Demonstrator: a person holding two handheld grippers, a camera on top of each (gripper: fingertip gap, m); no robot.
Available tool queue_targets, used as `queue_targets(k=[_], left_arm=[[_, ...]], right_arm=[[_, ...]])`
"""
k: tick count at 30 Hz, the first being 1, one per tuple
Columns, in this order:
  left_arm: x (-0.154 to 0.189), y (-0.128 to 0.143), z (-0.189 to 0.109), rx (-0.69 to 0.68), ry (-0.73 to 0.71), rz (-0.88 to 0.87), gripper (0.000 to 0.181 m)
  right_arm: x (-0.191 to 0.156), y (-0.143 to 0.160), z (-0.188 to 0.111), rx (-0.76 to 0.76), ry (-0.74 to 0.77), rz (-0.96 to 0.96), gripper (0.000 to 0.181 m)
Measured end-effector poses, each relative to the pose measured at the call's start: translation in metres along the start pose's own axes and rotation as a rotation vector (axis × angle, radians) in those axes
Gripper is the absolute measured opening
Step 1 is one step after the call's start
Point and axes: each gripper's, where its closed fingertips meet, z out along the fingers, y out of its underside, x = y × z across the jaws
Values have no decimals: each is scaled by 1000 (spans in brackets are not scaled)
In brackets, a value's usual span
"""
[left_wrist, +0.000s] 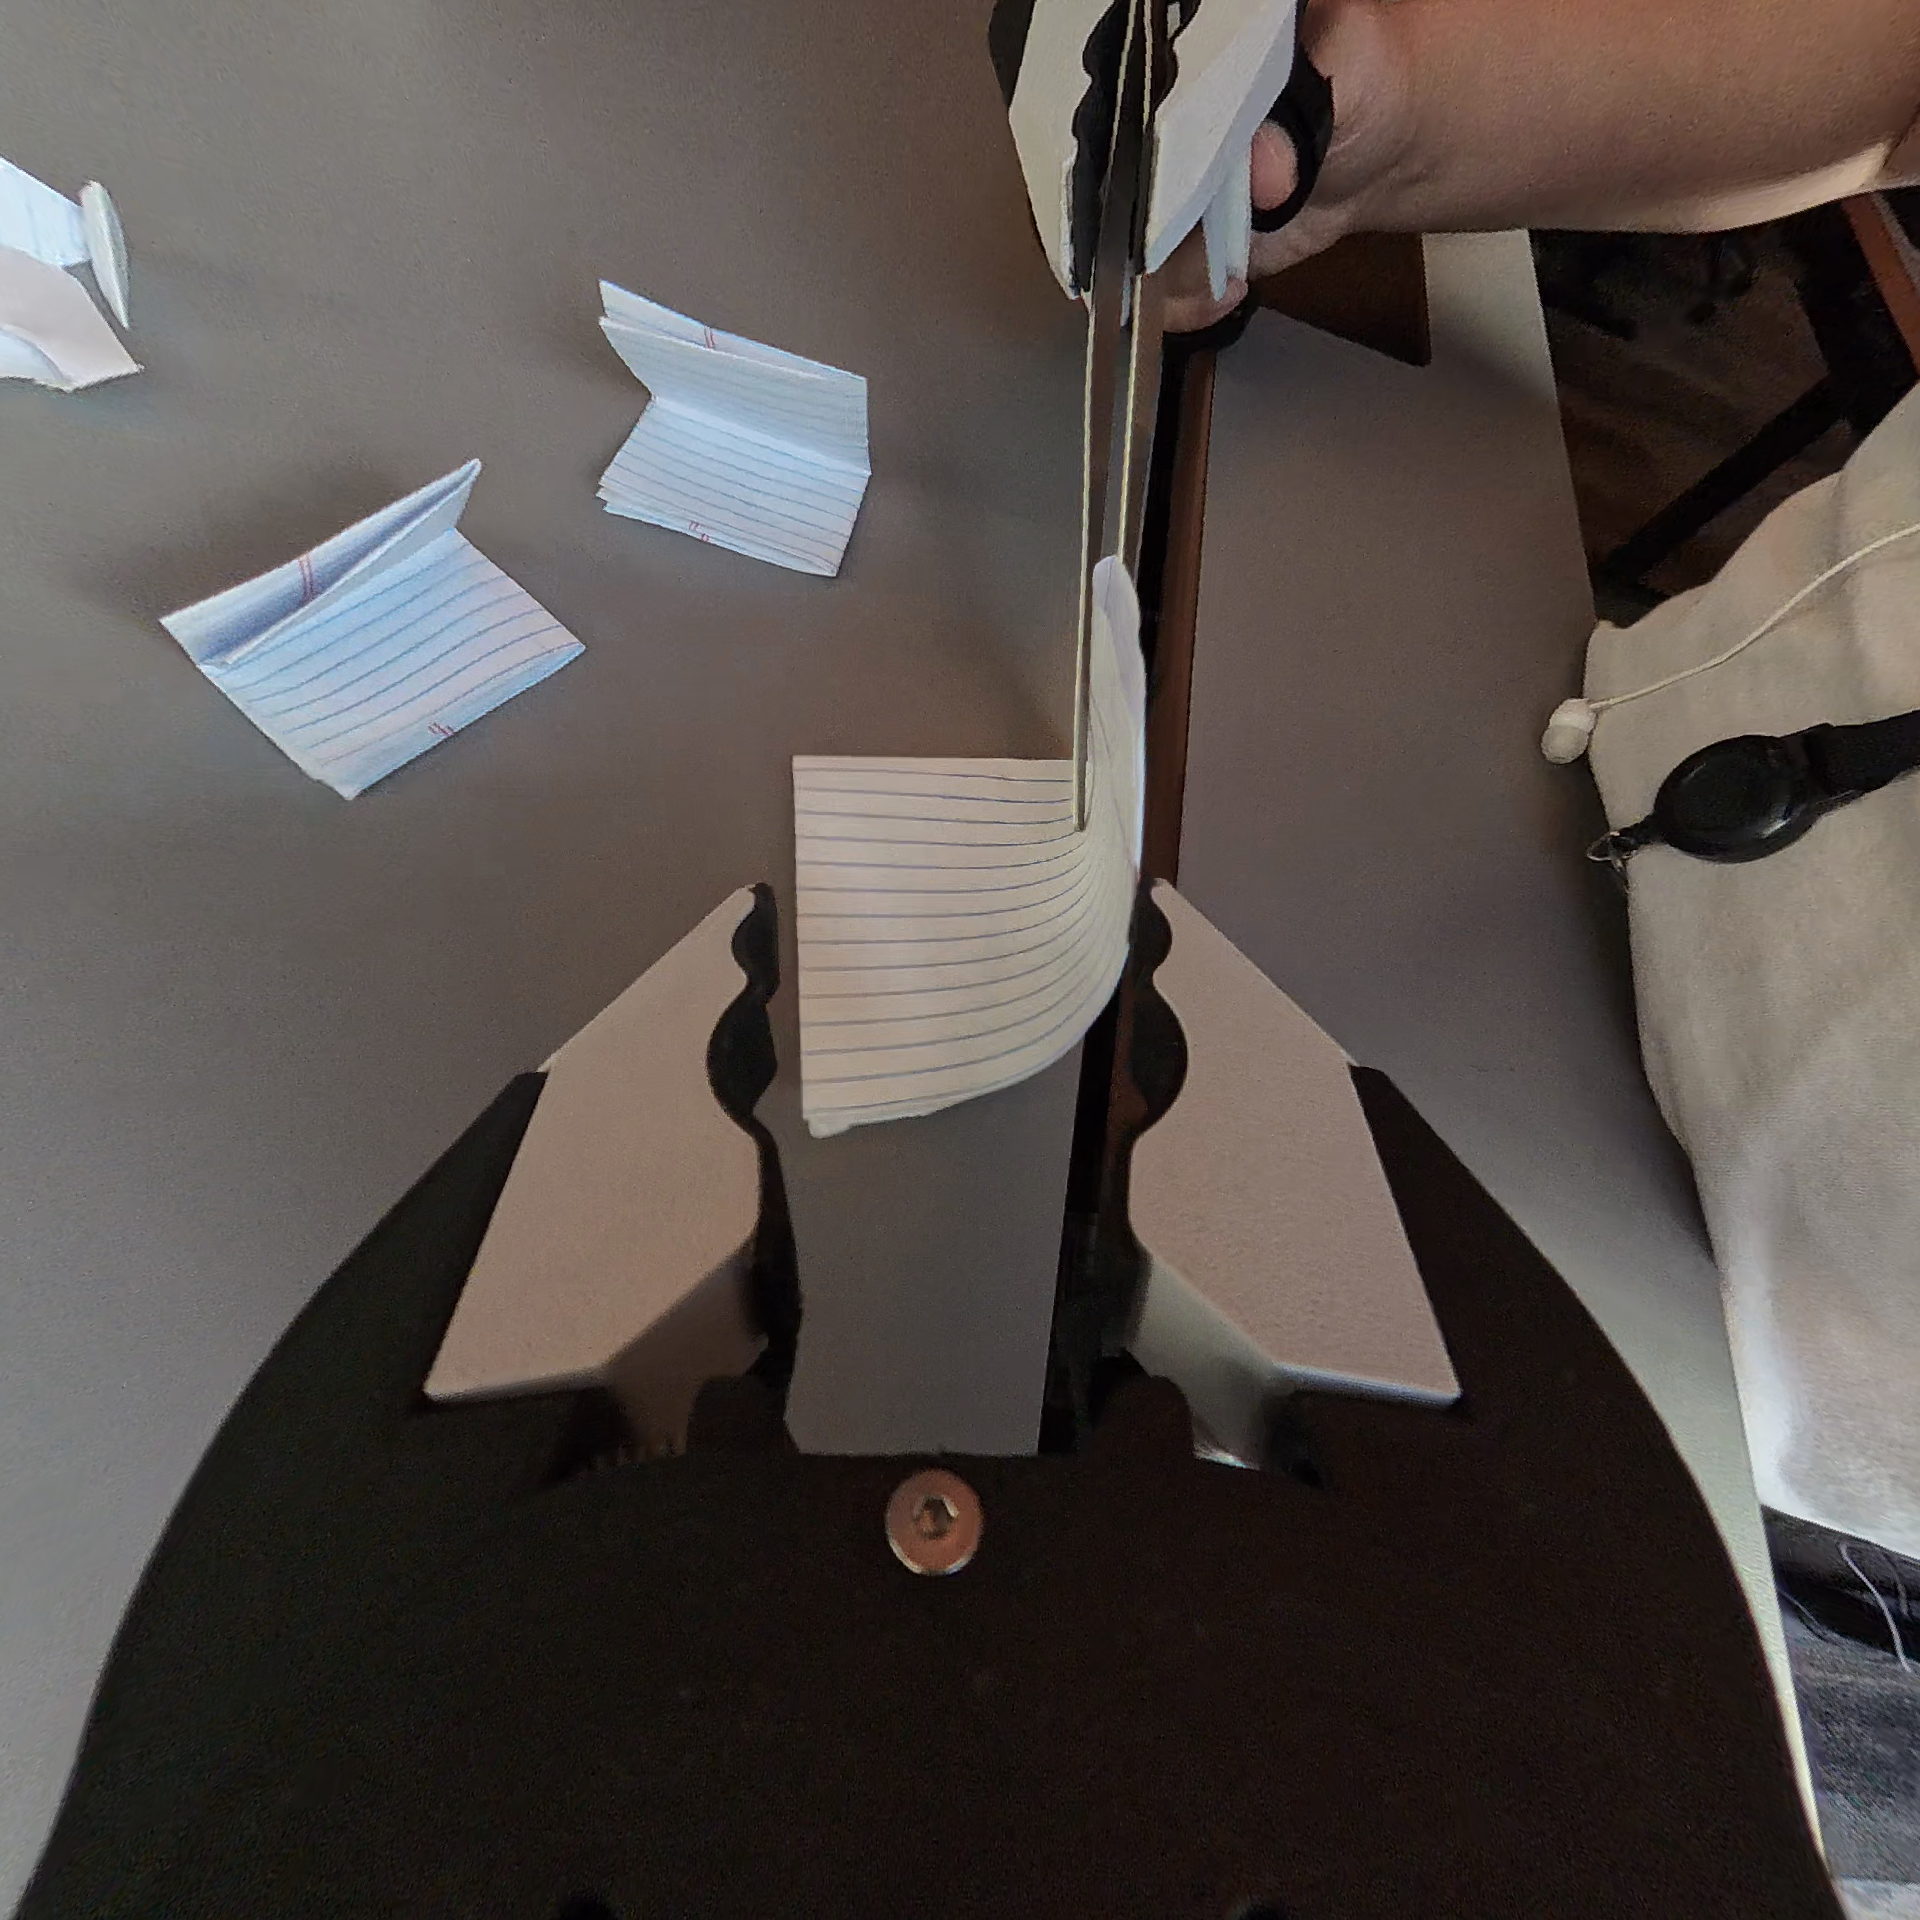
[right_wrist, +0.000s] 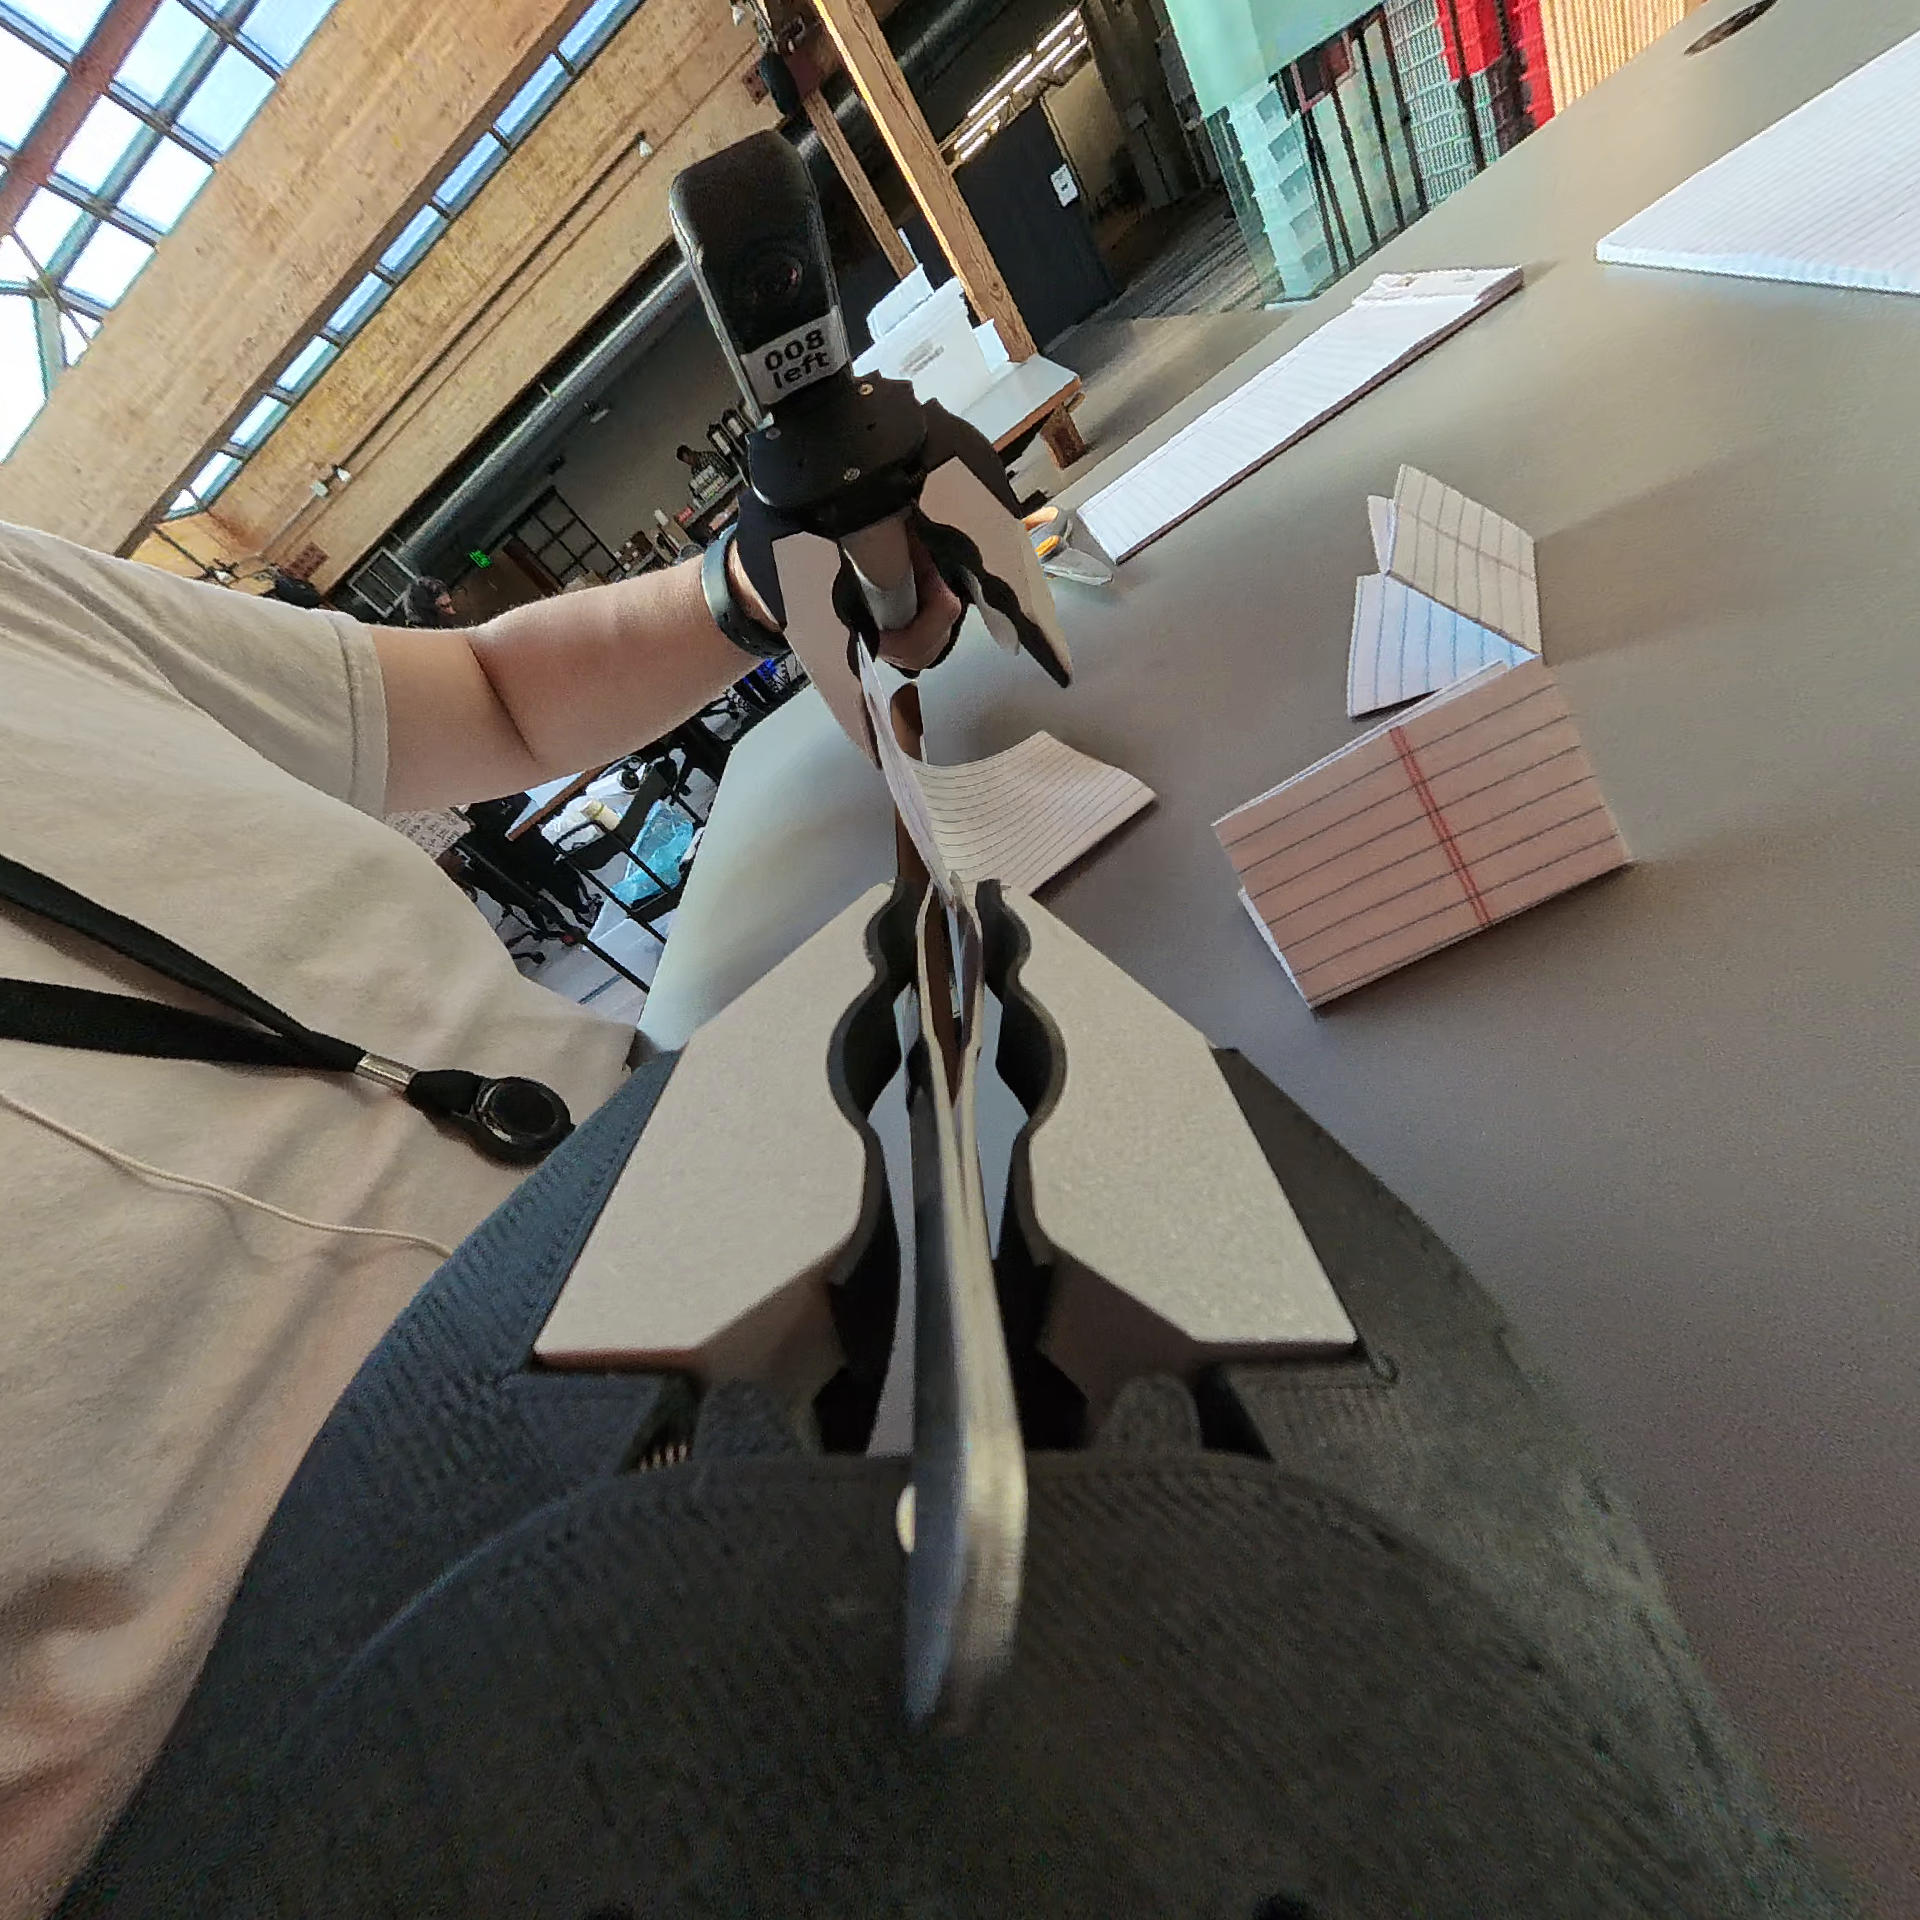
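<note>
Clamping the scissors (right_wrist: 956, 1455) edge-on, the right tongs (right_wrist: 940, 899) press their tips into the curled lined paper (left_wrist: 935, 997) lying on the worktop (left_wrist: 312, 935) between the wide-apart left tongs (left_wrist: 951, 904).

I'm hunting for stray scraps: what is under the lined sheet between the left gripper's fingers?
Only grey table shows around the lined sheet; its flat part hides whatever lies beneath. Its right edge curls up to the scissors.
</note>
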Motion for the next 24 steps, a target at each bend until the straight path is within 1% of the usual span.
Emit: queue_targets(k=[3,4,7,9,11,14,16,19,24], left_arm=[[11,-2,9,-13,61,-22,66],[15,-2,12,-16,65,-31,61],[23,-4,21,18,40,-44,30],[21,0,22,36,-28,-25,0],[16,5,18,72,-96,-45,0],[14,15,12,107,-122,-148,0],[12,13,8,147,-132,-175,0],[10,9,6,156,-113,-182,0],[5,9,10,141,-77,-280,0]], right_arm=[[1,-1,2,-32,20,-28,12],[1,-1,3,-41,22,-35,12],[-2,-1,6,-64,25,-60,13],[-3,0,6,-69,27,-83,14],[-1,0,4,-58,38,-107,13],[-2,-1,3,-34,30,-129,12],[-2,-3,5,-18,29,-128,13],[-1,-5,9,-9,21,-106,15],[-6,-8,14,15,-27,-45,17]])
